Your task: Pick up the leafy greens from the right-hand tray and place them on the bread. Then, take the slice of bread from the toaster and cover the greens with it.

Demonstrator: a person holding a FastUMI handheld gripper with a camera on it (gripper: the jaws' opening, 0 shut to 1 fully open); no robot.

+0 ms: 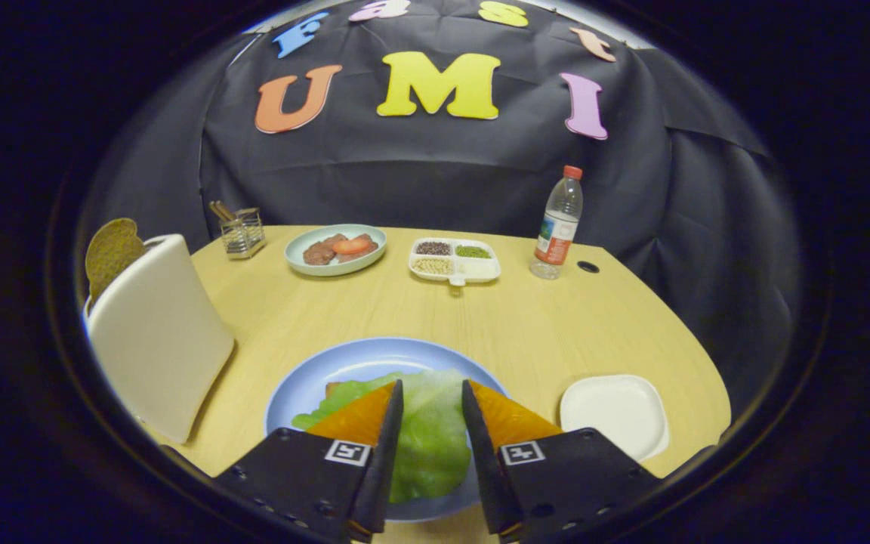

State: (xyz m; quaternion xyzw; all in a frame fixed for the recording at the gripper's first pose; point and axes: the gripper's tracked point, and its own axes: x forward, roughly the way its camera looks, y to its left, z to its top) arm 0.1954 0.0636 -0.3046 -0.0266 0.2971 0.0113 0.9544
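Note:
The leafy greens [427, 431] lie spread on the blue plate [306, 385], over a slice of bread whose brown corner [333, 388] peeks out at the leaf's far left. My gripper [432, 397] hangs just above the plate with its fingers apart. The leaf shows in the gap between them and also runs out under the left finger, so the fingers do not seem to press on it. To the left stands a white toaster [155, 332] with a brown bread slice [110, 253] sticking up from its top. The white right-hand tray [616, 412] sits beside the plate.
At the far side of the wooden table [526, 317] are a pale plate with meat and tomato [335, 249], a divided white dish of grains [454, 259], a water bottle [558, 224] and a wire holder [241, 230]. A small dark hole [587, 266] lies near the bottle.

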